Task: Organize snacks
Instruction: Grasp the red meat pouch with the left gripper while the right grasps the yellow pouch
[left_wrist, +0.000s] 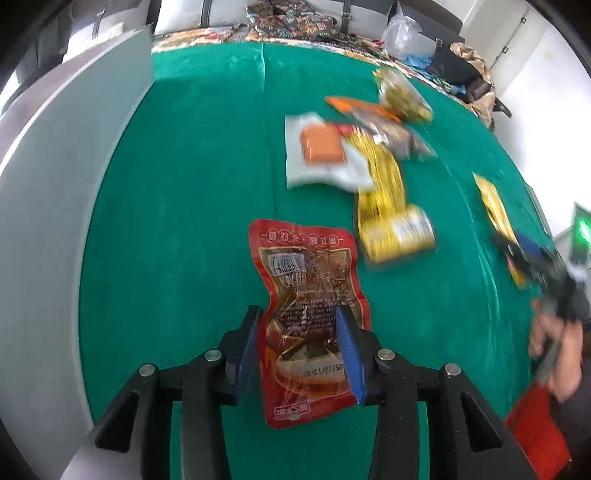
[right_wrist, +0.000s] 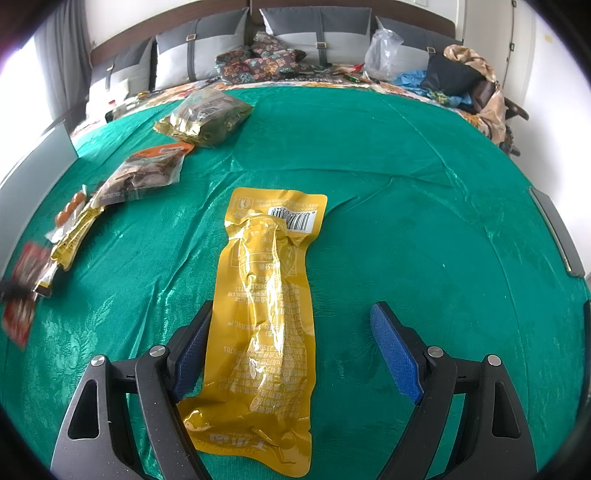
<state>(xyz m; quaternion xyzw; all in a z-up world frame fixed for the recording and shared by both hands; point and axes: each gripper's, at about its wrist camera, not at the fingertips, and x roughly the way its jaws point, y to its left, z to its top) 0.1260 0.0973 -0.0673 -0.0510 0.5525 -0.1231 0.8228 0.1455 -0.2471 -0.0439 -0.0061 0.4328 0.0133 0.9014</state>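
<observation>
My left gripper (left_wrist: 297, 314) is shut on a red snack pouch (left_wrist: 306, 295) and holds it above the green cloth (left_wrist: 184, 184); its blue pads press the pouch's sides. My right gripper (right_wrist: 295, 314) is open around a long yellow snack pouch (right_wrist: 266, 306) lying flat on the cloth (right_wrist: 424, 221); the left pad (right_wrist: 192, 354) touches its edge, the right pad is well clear. The right gripper also shows blurred in the left wrist view (left_wrist: 532, 258), over the yellow pouch (left_wrist: 495, 210).
A blurred pile of snacks lies on the cloth: a white pack with orange block (left_wrist: 321, 151), a yellow-gold pack (left_wrist: 391, 218), a brown pack (right_wrist: 144, 177) and a green-gold bag (right_wrist: 207, 118). A grey bin wall (left_wrist: 55, 221) stands left. Cushions and clutter lie behind.
</observation>
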